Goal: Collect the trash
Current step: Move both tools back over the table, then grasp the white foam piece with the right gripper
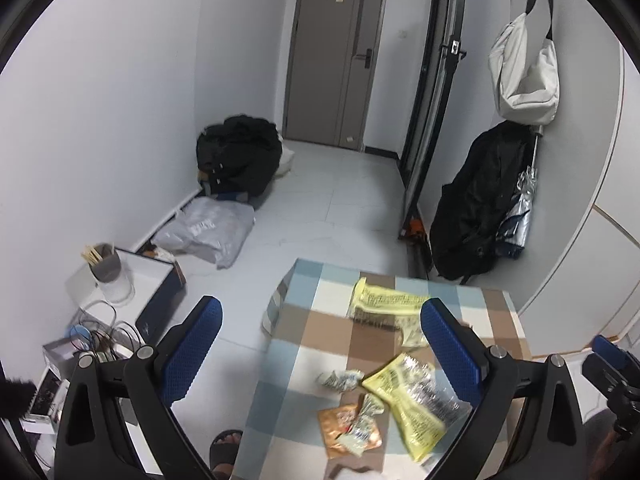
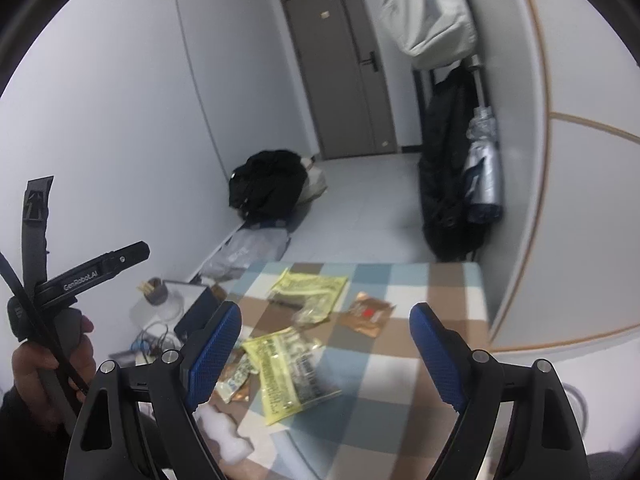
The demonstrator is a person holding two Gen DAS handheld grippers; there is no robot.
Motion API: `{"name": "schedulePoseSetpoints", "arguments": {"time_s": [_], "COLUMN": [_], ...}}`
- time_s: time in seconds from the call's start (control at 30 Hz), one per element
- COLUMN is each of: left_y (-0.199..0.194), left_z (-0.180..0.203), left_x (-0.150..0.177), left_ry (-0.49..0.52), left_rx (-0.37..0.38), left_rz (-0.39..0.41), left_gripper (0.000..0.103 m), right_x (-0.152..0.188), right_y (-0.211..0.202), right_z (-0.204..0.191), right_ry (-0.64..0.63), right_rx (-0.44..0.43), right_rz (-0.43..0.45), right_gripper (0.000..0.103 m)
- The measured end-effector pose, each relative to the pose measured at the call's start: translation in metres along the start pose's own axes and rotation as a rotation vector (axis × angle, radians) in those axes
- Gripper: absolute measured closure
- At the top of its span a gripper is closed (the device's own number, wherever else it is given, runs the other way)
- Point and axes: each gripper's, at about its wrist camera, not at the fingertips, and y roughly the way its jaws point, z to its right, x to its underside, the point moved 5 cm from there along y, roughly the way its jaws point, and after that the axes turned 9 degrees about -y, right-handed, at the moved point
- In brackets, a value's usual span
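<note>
Yellow wrappers (image 2: 294,376) are noted strewn mid-table (image 2: 436,364), long axes toward the far edge, beneath both empty, spread grippers, the right gripper (image 2: 326,356) judged nearer than the left gripper (image 1: 322,350).

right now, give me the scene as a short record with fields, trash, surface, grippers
surface: checked table, in both wrist views
trash: near yellow wrapper; far yellow wrapper; copper sachet lying apart to the right; small crumpled packets; orange sachet
left gripper: open, holds nothing, above the table's left part
right gripper: open, holds nothing, near yellow wrapper in view between its fingers
collected so far: nothing held
bin or bag for trash: none identifiable
</note>
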Motion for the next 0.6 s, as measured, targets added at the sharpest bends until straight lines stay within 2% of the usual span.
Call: {"name": "schedulePoseSetpoints", "arguments": {"time_s": [0.23,0.43,0.6], "left_y": [0.015,0.029,0.037], "left_z": [-0.029,-0.047,-0.063], "left_x": [0.011,0.011,0.015], "left_ry": [-0.060,-0.117,-0.120], "left_rx": [0.038,0.034,-0.041], "left_rz": [-0.122,-0.197,-0.244], "left_gripper": [0.005,0.005,0.005], "right_x": [0.017,0.047,0.071], "right_y": [0.040,0.078,0.094], "right_z": [-0.031,-0.074,-0.108], "right_ry": [-0.014,-0.055,-0.136], "right_rx": [-0.039,-0.134,-0.179], "right_rz": [-0.104,-0.257,-0.308], "right_gripper": [0.016,0.016,0.017]}}
